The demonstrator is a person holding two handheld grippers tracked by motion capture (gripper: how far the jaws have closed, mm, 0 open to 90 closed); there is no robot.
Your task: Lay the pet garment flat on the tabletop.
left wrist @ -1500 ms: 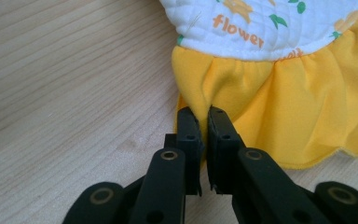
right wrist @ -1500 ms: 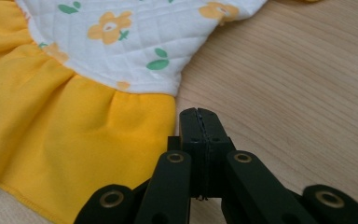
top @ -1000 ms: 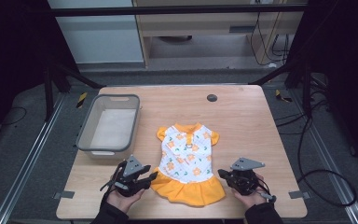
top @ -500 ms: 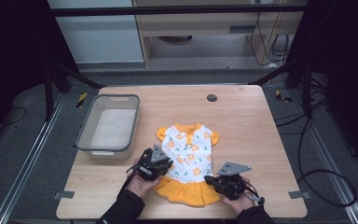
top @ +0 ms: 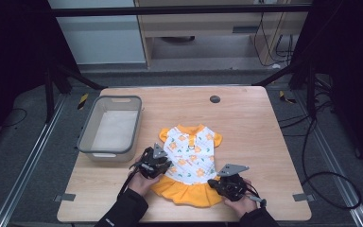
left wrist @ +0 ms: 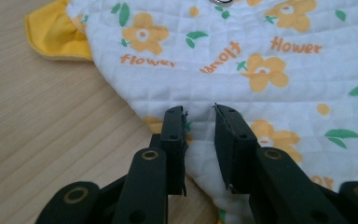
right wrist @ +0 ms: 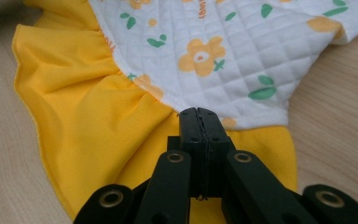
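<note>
A small dress (top: 191,153) lies flat on the wooden table (top: 255,132); it has a white quilted body with orange flowers and a yellow skirt. My left gripper (top: 165,165) is at its left side. In the left gripper view its jaws (left wrist: 199,109) straddle the white edge (left wrist: 200,163) with a gap between them. They have just been opening a little, with fabric between them. My right gripper (top: 214,182) is at the skirt's right side. In the right gripper view it (right wrist: 198,112) is shut, with its tips on the seam between the white body and the yellow skirt (right wrist: 88,112).
A grey plastic bin (top: 105,152) stands at the table's left, close beside the left hand. A black round grommet (top: 214,99) sits near the far edge. Bare wood spreads to the right of the dress and beyond it.
Both hands have come inward to the dress. The left gripper moved right and forward onto its left edge. The right gripper shifted left onto the skirt seam.
</note>
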